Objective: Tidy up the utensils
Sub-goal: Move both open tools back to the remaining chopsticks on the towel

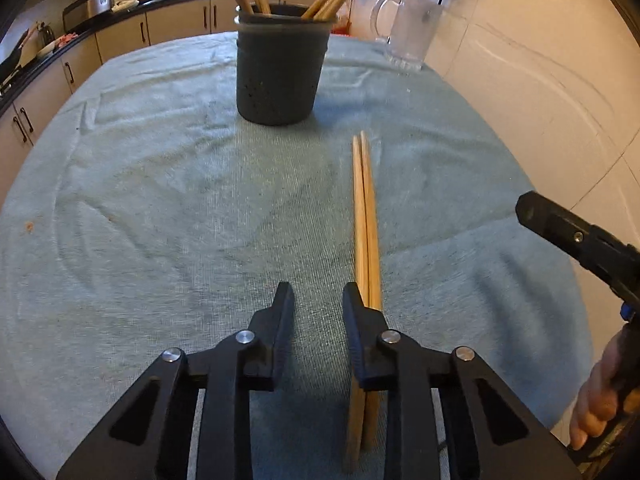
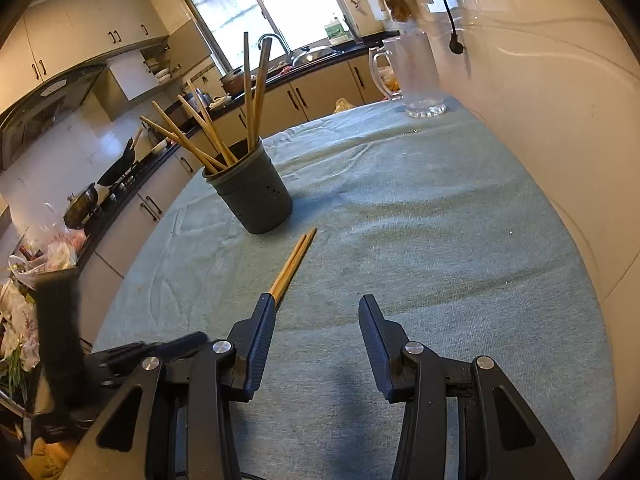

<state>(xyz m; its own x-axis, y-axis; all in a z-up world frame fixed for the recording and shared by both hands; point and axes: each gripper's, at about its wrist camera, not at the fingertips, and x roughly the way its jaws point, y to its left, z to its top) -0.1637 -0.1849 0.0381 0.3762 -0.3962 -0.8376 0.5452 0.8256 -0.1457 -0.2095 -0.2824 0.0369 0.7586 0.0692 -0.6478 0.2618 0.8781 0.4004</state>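
A pair of wooden chopsticks (image 1: 366, 216) lies side by side on the teal cloth, pointing toward a dark grey utensil holder (image 1: 280, 68) that holds several chopsticks. My left gripper (image 1: 318, 300) is open and empty; its right finger (image 1: 356, 320) lies over the near end of the pair. In the right wrist view the pair (image 2: 294, 264) runs from the left finger toward the holder (image 2: 252, 192). My right gripper (image 2: 318, 320) is open and empty above the cloth, to the right of the pair. It also shows in the left wrist view (image 1: 560, 228).
A clear glass pitcher (image 1: 408, 20) stands at the table's far right corner, near the white wall (image 1: 540, 80); it also shows in the right wrist view (image 2: 416, 76). Kitchen counters and cabinets (image 2: 132, 208) run along the left and far side beyond the table edge.
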